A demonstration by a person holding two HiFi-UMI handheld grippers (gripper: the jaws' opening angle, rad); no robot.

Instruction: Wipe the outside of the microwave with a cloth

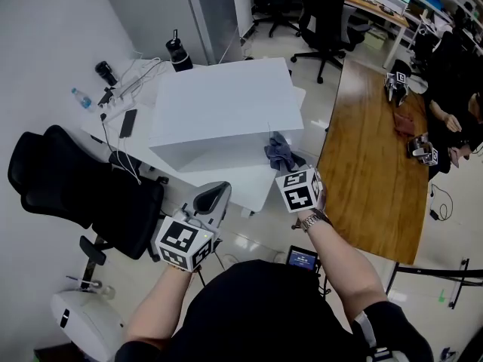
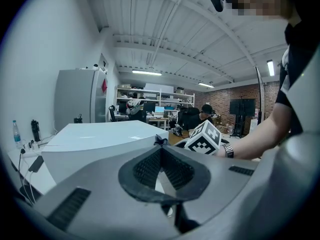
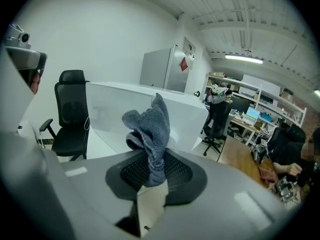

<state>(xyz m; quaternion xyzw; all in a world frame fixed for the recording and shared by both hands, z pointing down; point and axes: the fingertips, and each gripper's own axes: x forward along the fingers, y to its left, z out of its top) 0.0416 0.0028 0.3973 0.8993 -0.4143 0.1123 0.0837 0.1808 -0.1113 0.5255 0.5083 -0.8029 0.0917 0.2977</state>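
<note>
The microwave (image 1: 223,108) shows as a plain white box sitting on a white worktop (image 1: 243,188), with a strip of bare worktop in front of it at 6 o'clock. The cloth (image 1: 281,153), grey-blue and bunched, is at the microwave's 4 o'clock corner, right against its front right edge. Whether it touches the casing I cannot tell.

The right gripper (image 3: 152,170) has its jaws part-way closed and clamped on the lower end of the cloth, which stands up in a crumpled tuft above them. The left gripper (image 2: 161,153) has its jaws pressed fully together with nothing between them. In the head view it is at 6 o'clock of the microwave, off the worktop's front edge and over the floor.

At 9 o'clock of the microwave the worktop carries a power strip with white cables (image 1: 124,95), a dark phone (image 1: 127,123) and a small water bottle (image 1: 81,98). A black flask (image 1: 179,54) stands at 11 o'clock.

A black office chair (image 1: 75,187) sits at 8 o'clock beside the worktop. A long wooden table (image 1: 370,172) runs along at 3 o'clock, bearing two more grippers (image 1: 398,86), with a seated person (image 1: 456,115) at its far side. The floor is pale tile. A tall grey refrigerator (image 2: 75,100) stands beyond the microwave, with desks and shelving behind it and a brick wall (image 2: 250,101) at the room's far end.
</note>
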